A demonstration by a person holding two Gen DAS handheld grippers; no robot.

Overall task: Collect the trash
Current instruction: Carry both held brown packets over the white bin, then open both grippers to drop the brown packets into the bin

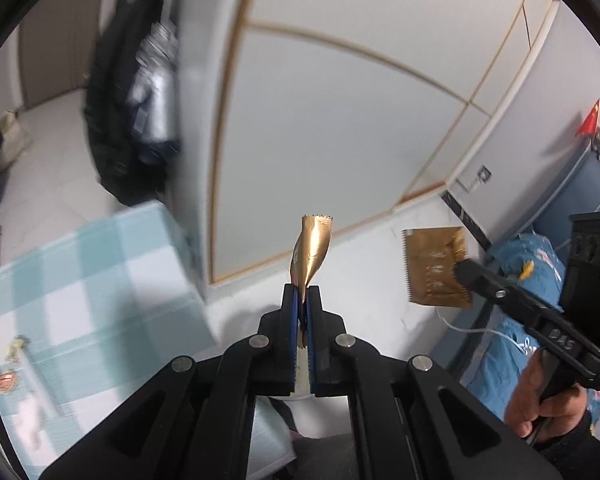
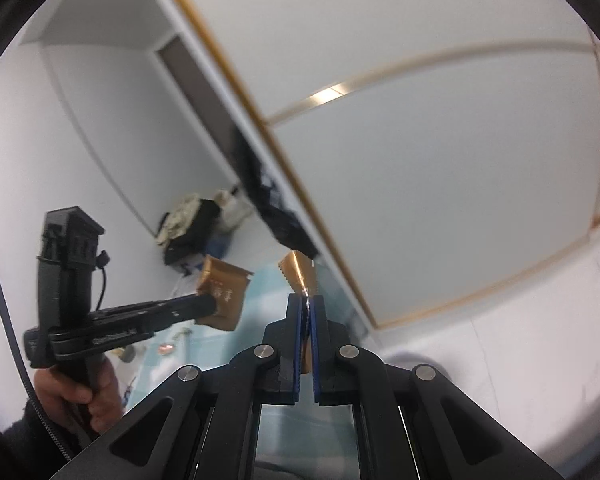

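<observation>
Both tools, left tool (image 1: 302, 292) and right tool (image 2: 307, 300), angle downward, each pinching a gold wrapper (image 1: 311, 248).

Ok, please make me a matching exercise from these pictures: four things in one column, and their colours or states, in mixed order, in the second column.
Things:
1 wrapper in the left gripper
2 small flag
3 checked cloth
4 cupboard door

Descriptions:
a light blue and white
b white with thin gold lines
c red
d gold, pinched between shut jaws

Pairs: 1-d; 2-c; 3-a; 4-b
</observation>
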